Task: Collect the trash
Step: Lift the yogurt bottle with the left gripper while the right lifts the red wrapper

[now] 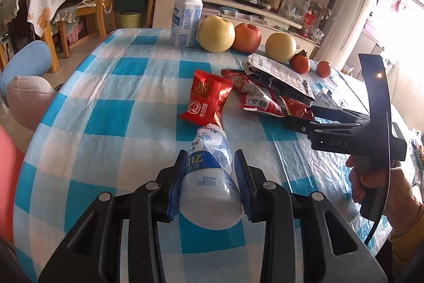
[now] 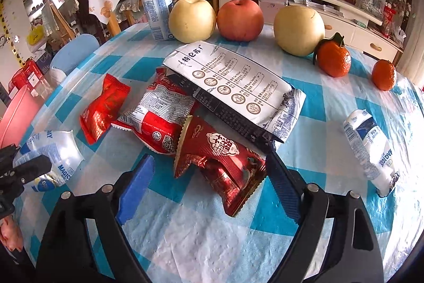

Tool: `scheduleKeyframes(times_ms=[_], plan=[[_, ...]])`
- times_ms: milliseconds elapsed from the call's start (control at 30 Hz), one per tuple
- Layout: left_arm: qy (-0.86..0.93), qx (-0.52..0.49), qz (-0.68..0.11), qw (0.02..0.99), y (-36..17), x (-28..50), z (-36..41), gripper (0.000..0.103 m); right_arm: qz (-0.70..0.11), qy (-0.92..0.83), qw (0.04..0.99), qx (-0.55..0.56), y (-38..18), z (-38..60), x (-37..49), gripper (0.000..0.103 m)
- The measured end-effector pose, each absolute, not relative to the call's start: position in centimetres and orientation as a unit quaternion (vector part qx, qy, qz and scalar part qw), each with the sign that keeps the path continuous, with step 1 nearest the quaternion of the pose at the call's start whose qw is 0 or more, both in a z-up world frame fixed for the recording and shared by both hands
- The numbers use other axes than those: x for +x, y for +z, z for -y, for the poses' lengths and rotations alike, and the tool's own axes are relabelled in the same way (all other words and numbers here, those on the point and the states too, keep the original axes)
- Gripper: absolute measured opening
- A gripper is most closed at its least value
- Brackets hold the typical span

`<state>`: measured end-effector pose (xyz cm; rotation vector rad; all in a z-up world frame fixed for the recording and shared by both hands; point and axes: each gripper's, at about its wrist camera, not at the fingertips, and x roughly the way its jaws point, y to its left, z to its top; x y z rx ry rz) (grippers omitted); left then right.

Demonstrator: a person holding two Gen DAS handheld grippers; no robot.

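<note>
Two crumpled white-and-blue bottles show: one (image 1: 212,177) lies pinched between the blue pads of the left hand-held gripper (image 1: 210,182), base toward the camera, long axis running away toward the bench's far edge; the other (image 2: 371,147) lies near the right edge. The right hand-held gripper (image 2: 209,184) stands wide open around a dark red wrapper (image 2: 222,163), gripping nothing. Three red wrappers and one white carton (image 2: 233,86) lie mid-bench. Along the far edge: one upright bottle (image 2: 156,7), three large fruits, two tangerines

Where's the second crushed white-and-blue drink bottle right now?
In the right wrist view, the crushed white-and-blue drink bottle lies alone at the table's right side, beyond the open right gripper, below the small orange tangerine.
</note>
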<state>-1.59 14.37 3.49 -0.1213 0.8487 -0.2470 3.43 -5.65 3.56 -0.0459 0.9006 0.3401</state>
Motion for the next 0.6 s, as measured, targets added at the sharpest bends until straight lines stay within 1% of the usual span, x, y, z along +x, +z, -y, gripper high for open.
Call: scheduleKeyframes(times_ms=[33,67,100,133,167,300,467,600], plan=[[-0.120,-0.056,-0.412,0.902,3.4,-1.7,-14.3,0.038,-0.433,0.160,0.887,-0.022,3.5,5.7,3.4,0.082],[-0.119,-0.056,-0.413,0.901,3.3,-1.6,-14.3,0.038,-0.432,0.157,0.888,-0.024,3.5,5.6,3.4,0.073],[-0.119,-0.058,-0.415,0.900,3.2,-1.5,-14.3,0.038,-0.431,0.151,0.889,-0.030,3.5,5.7,3.3,0.070],[-0.119,-0.058,-0.417,0.899,3.0,-1.5,-14.3,0.038,-0.430,0.145,0.890,-0.036,3.6,5.7,3.2,0.061],[-0.119,-0.056,-0.419,0.898,2.9,-1.4,-14.3,0.038,-0.429,0.141,0.891,-0.040,3.7,5.7,3.2,0.056],[-0.121,-0.054,-0.426,0.895,2.3,-1.2,-14.3,0.038,-0.422,0.137,0.895,-0.053,3.7,5.6,2.8,0.050],[-0.121,-0.062,-0.420,0.897,2.7,-1.3,-15.0,0.037,-0.405,0.133,0.902,-0.066,4.2,5.3,1.9,0.040],[-0.124,-0.069,-0.415,0.898,3.1,-1.5,-15.6,0.037,-0.400,0.132,0.905,-0.058,4.4,5.8,1.3,0.036]])
